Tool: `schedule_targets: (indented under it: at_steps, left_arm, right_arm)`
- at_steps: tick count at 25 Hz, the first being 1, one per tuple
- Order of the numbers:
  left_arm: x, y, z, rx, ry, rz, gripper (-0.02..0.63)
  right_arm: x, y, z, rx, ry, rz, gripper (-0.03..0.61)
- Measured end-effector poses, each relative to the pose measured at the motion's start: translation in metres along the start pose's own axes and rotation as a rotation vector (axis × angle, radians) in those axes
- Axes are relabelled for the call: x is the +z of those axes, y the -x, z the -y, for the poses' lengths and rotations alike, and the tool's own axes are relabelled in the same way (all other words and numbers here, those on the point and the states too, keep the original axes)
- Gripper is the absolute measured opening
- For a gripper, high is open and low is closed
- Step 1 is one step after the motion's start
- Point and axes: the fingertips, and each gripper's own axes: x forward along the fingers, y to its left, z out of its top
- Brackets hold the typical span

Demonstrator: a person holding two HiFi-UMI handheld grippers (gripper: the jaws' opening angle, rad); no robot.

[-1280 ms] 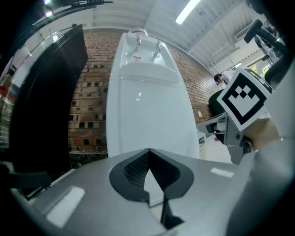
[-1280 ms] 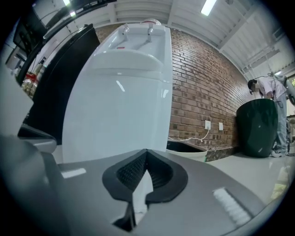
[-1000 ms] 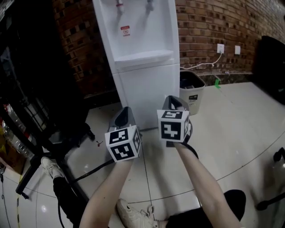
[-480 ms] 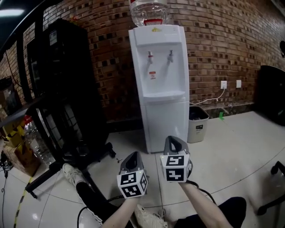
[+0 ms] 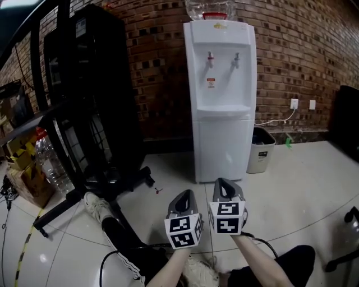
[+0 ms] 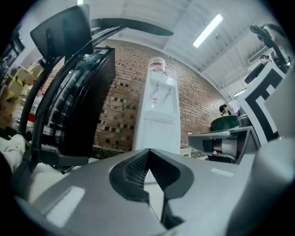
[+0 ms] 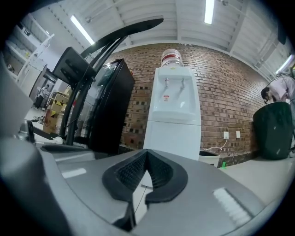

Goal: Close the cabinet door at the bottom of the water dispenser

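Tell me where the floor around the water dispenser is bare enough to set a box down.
Bare floor stretches right of the trash bin, and a bare strip lies in front of the water dispenser. The left is crowded: black stand legs, bottles and a person's leg beside the black cabinet.

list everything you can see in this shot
water dispenser: one, white, centre, against the brick wall
water bottle: one, clear, on top of the dispenser
cabinet door: one, white, bottom of the dispenser, looks shut
bin: one, pale, on the floor right of the dispenser
black cabinet: one, left of the dispenser
plastic bottle: one, clear with red cap, far left
wall sockets: two, white, right of the dispenser
leg: one, dark trousers, lower left
left gripper: grey, bottom centre, shut, empty
right gripper: grey, beside it, shut, empty
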Motion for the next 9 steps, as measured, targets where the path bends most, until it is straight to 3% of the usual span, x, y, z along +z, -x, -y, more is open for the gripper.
schedule_targets:
  at_steps: [3, 9]
  left_arm:
    - [-0.002, 0.006, -0.006, 0.027, 0.022, -0.005, 0.015]
    - [-0.008, 0.014, -0.004, 0.01, -0.031, -0.021, 0.015]
  right_arm:
    - [0.005, 0.002, -0.001, 0.007, 0.009, 0.007, 0.0]
    - [0.011, 0.012, -0.006, 0.026, 0.015, 0.019, 0.0]
